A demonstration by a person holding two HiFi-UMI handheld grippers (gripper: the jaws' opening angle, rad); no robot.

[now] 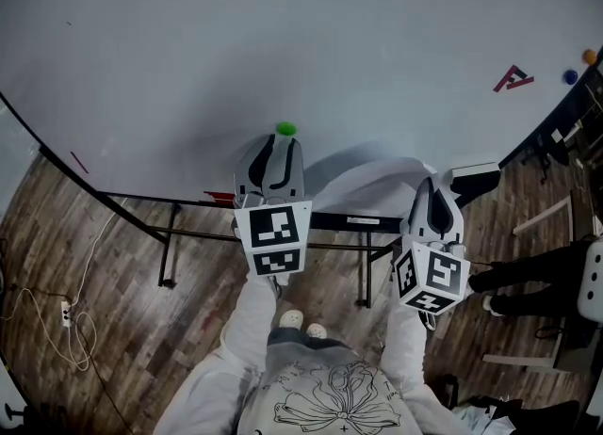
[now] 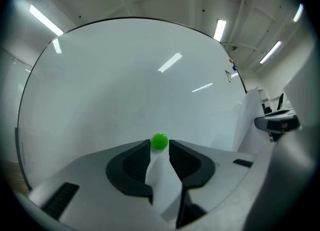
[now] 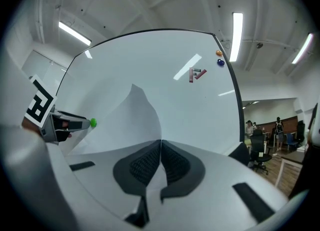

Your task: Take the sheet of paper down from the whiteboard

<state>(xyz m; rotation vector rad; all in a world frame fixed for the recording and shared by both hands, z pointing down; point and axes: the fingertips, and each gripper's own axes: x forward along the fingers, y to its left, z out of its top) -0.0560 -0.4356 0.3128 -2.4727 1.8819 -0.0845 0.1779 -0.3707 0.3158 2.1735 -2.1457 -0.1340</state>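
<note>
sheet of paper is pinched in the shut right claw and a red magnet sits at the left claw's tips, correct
Not quite: the magnet at the left claw's tips is green, not red, as the left gripper view shows. The rest holds: the sheet of paper is pinched in the shut right claw.

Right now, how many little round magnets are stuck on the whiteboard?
3. A green magnet sits between the left gripper's jaw tips. An orange magnet and a blue magnet sit close together by the whiteboard's far right edge. The paper might hide more.
</note>
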